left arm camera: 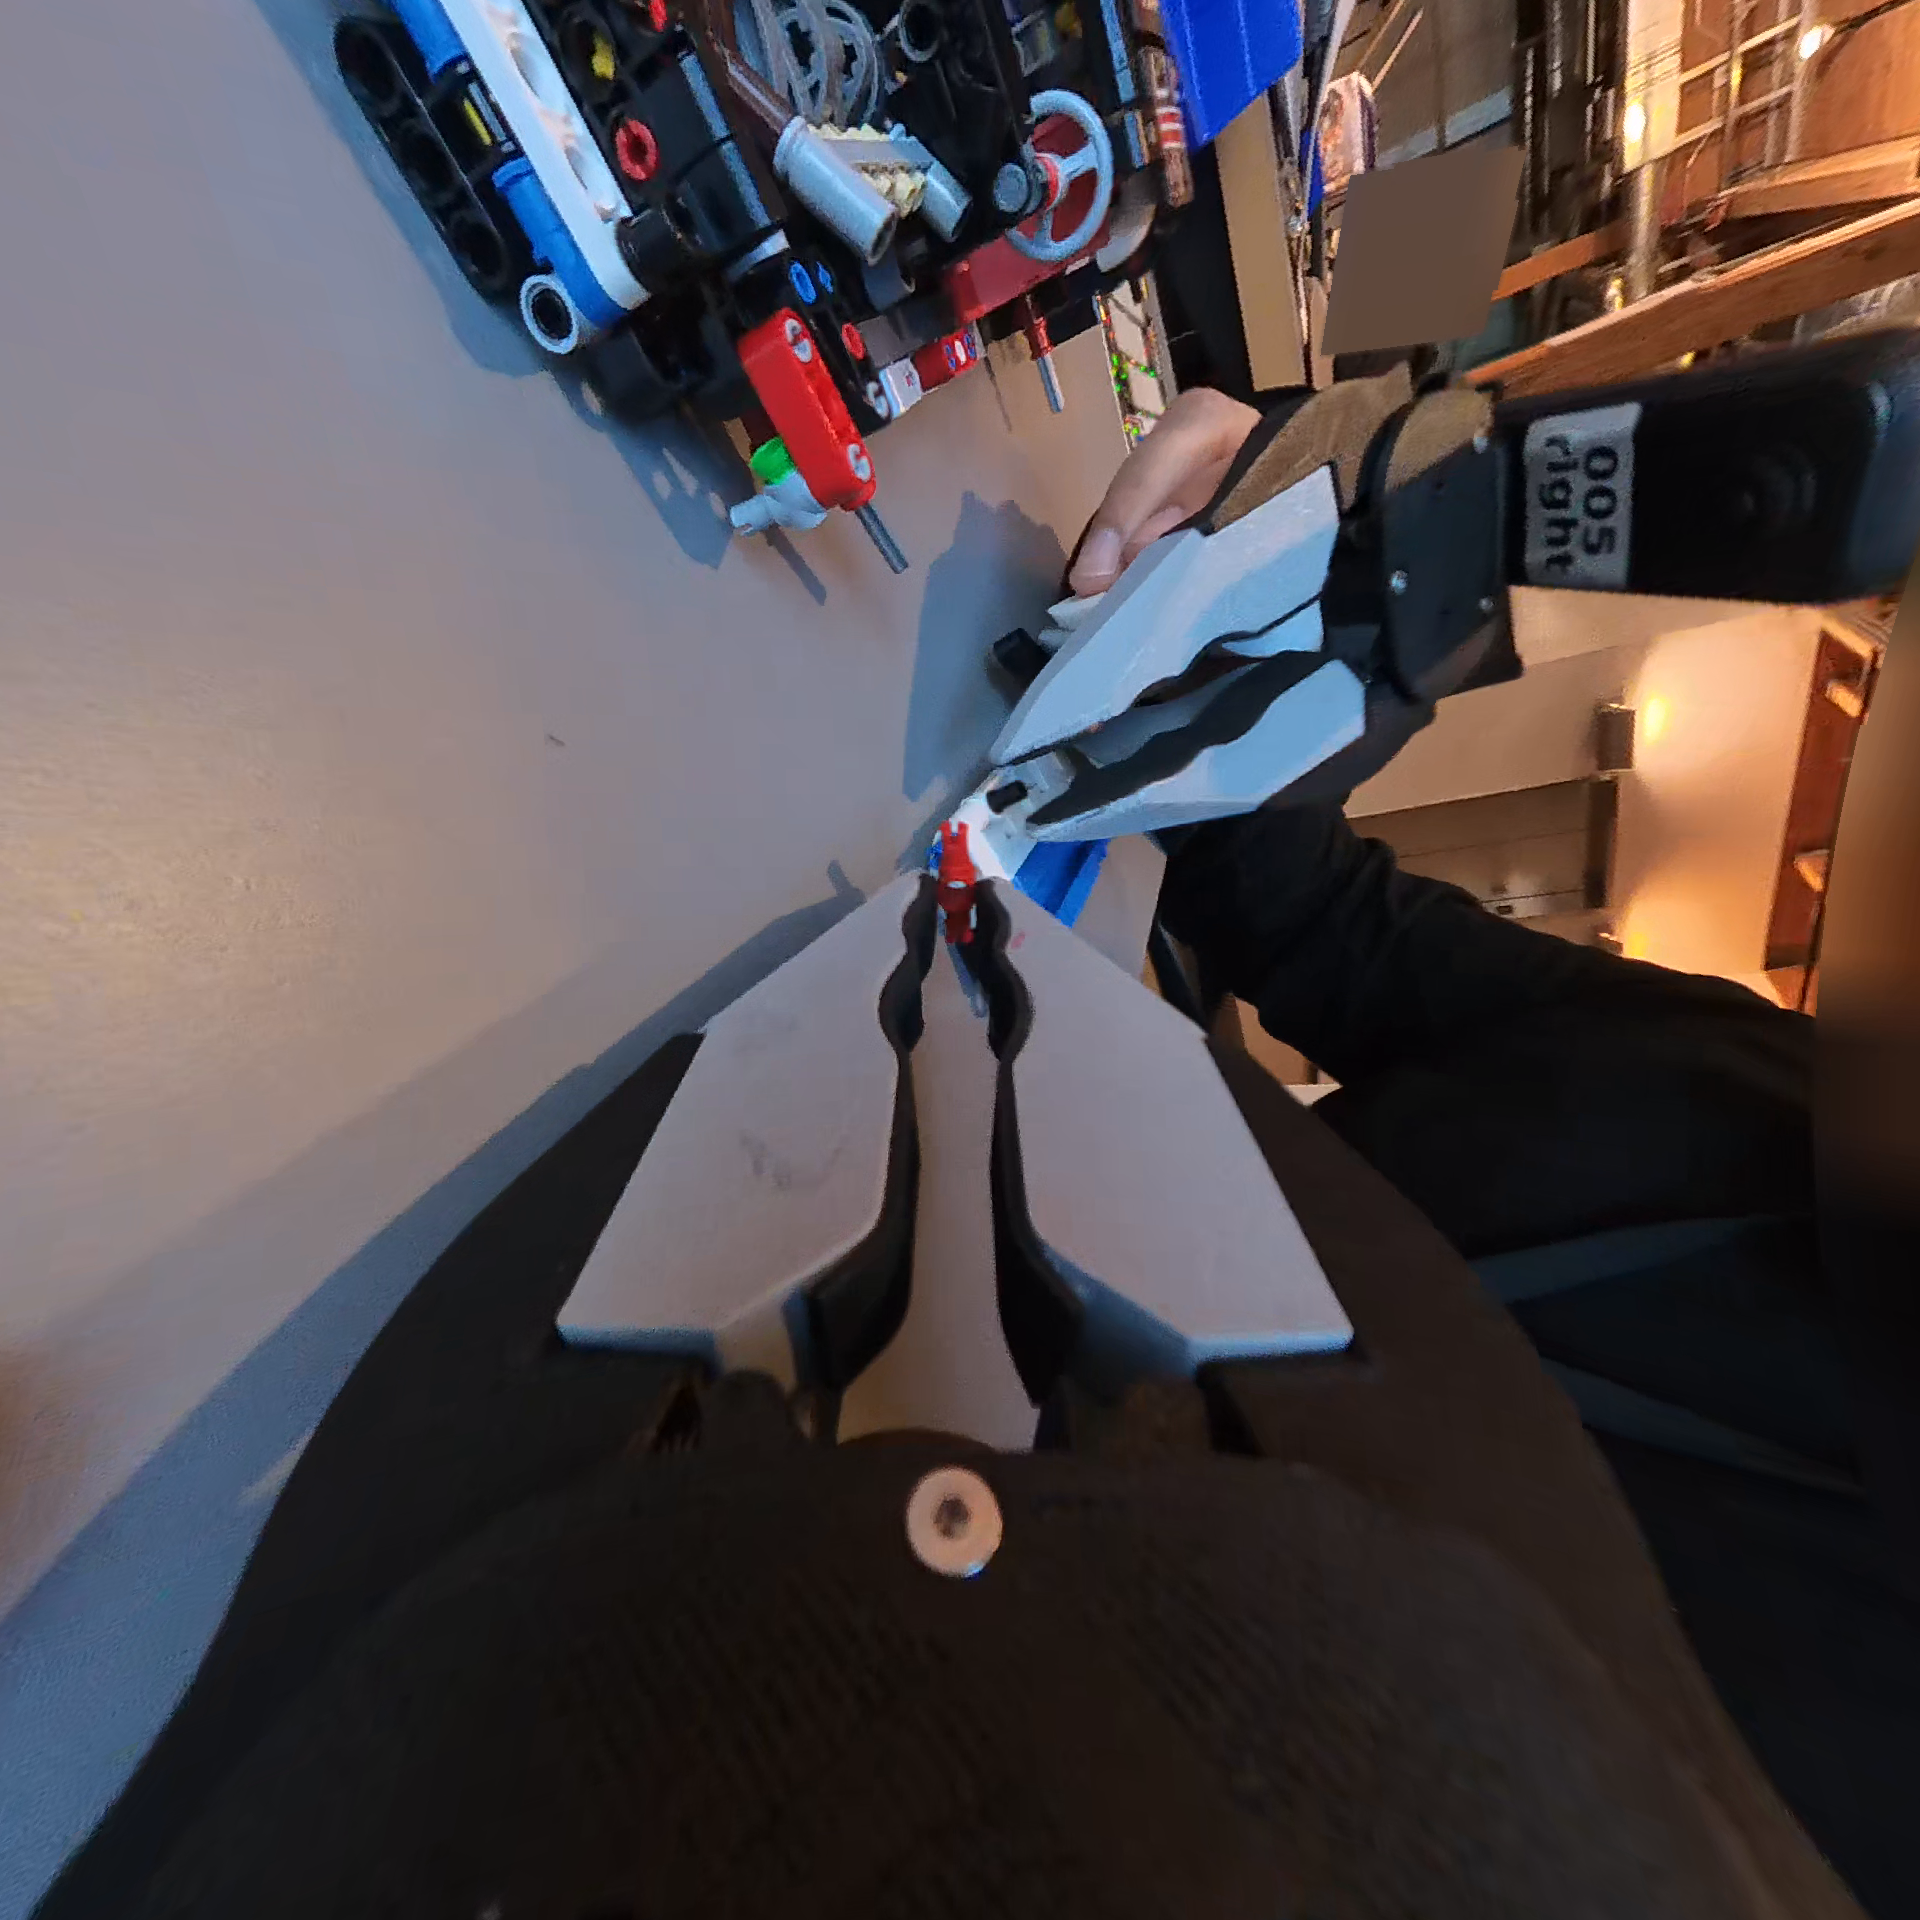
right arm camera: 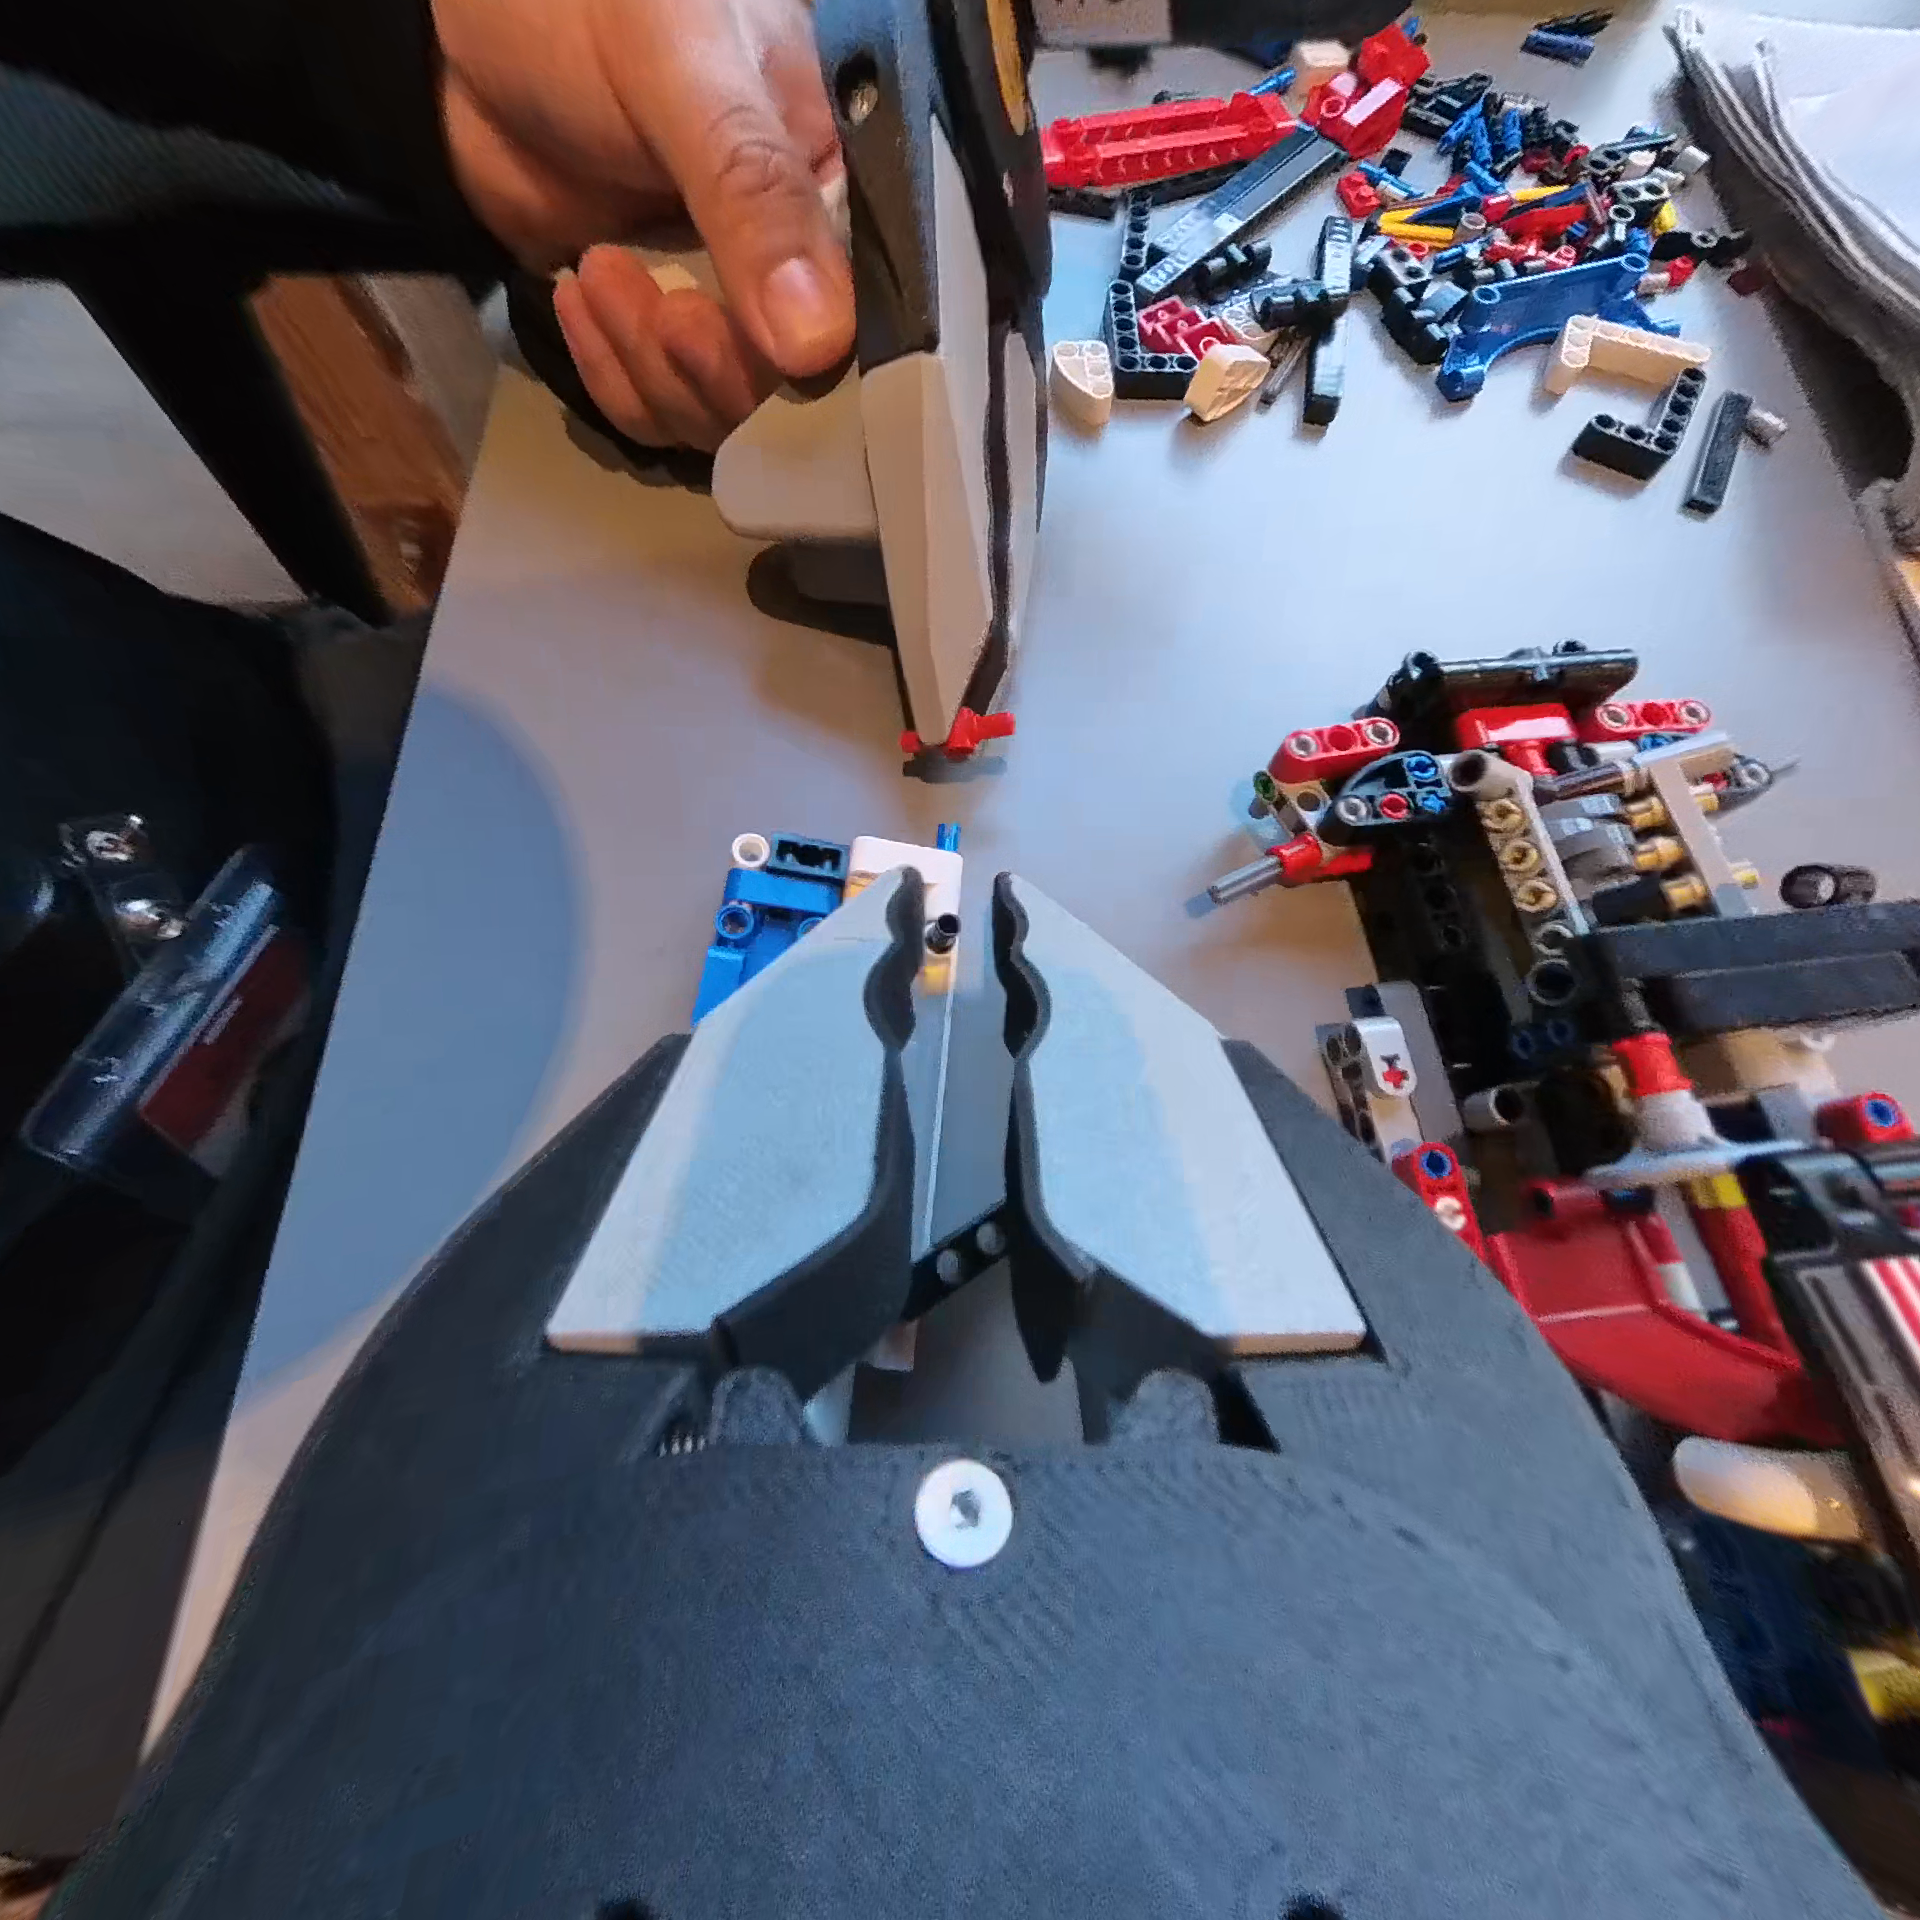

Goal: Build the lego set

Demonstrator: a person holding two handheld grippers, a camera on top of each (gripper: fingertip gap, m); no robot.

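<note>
My left gripper [left arm camera: 956, 902] is shut on a small red pin [left arm camera: 956, 883], held across its fingertips. It also shows in the right wrist view [right arm camera: 951, 727], coming down from above with the red pin [right arm camera: 958, 731] just over the table. My right gripper [right arm camera: 951, 896] is shut on a white and blue sub-assembly [right arm camera: 774, 914] with a short black pin [right arm camera: 941, 928] sticking out between the fingers. In the left wrist view the right gripper [left arm camera: 1023, 805] holds the sub-assembly [left arm camera: 987, 826] a short gap in front of the red pin.
A large, partly built red and black model [right arm camera: 1558, 935] lies on the table to the right; it also shows in the left wrist view [left arm camera: 831, 208]. A pile of loose parts [right arm camera: 1455, 239] lies at the back right. The table edge [right arm camera: 416, 727] runs along the left. Only a small space, under 4 cm, lies between the two pairs of fingers.
</note>
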